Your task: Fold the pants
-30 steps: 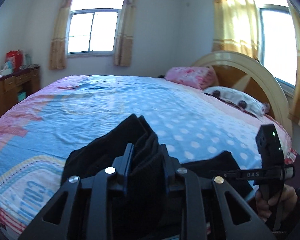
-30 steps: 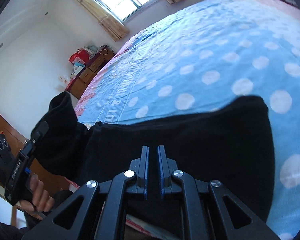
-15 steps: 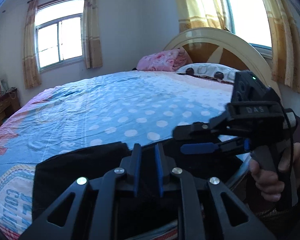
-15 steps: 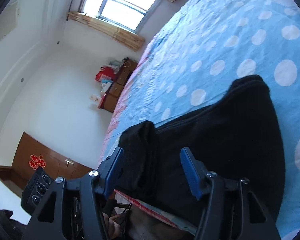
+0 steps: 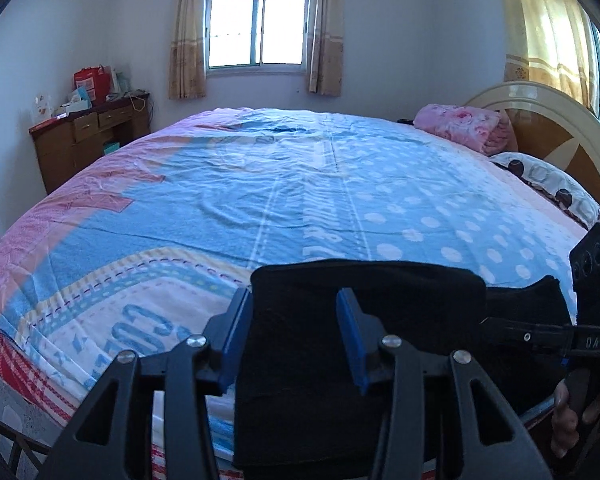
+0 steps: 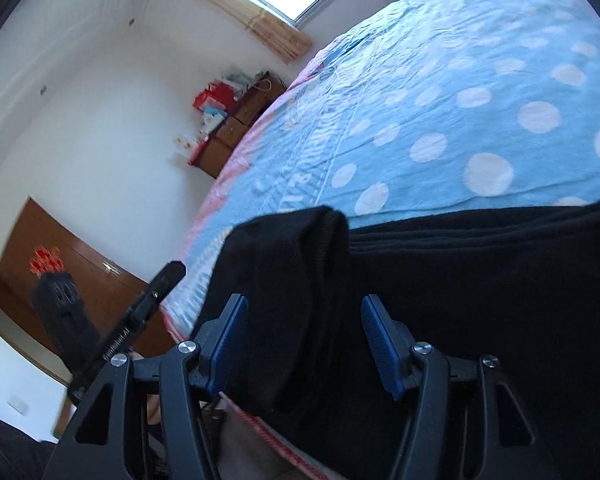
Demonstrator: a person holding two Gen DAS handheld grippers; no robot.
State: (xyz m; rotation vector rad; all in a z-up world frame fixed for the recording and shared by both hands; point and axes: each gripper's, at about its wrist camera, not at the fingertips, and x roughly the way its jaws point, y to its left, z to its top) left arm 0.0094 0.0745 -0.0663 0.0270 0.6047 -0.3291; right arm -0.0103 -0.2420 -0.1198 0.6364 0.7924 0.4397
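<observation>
The black pants lie folded in a thick stack at the near edge of the bed. My left gripper is open, its blue-padded jaws apart over the left part of the stack, holding nothing. My right gripper is open too, its jaws standing either side of a raised fold of the pants. The right gripper's body shows at the right edge of the left wrist view. The left gripper's body shows at the lower left of the right wrist view.
A pink folded blanket and a spotted pillow lie by the round headboard at the right. A wooden dresser with boxes stands at the left wall. Curtained windows are behind the bed.
Both grippers have let go of the pants and opened. The pants, lifted in the left gripper a second ago, now lie folded flat on the bed edge.
</observation>
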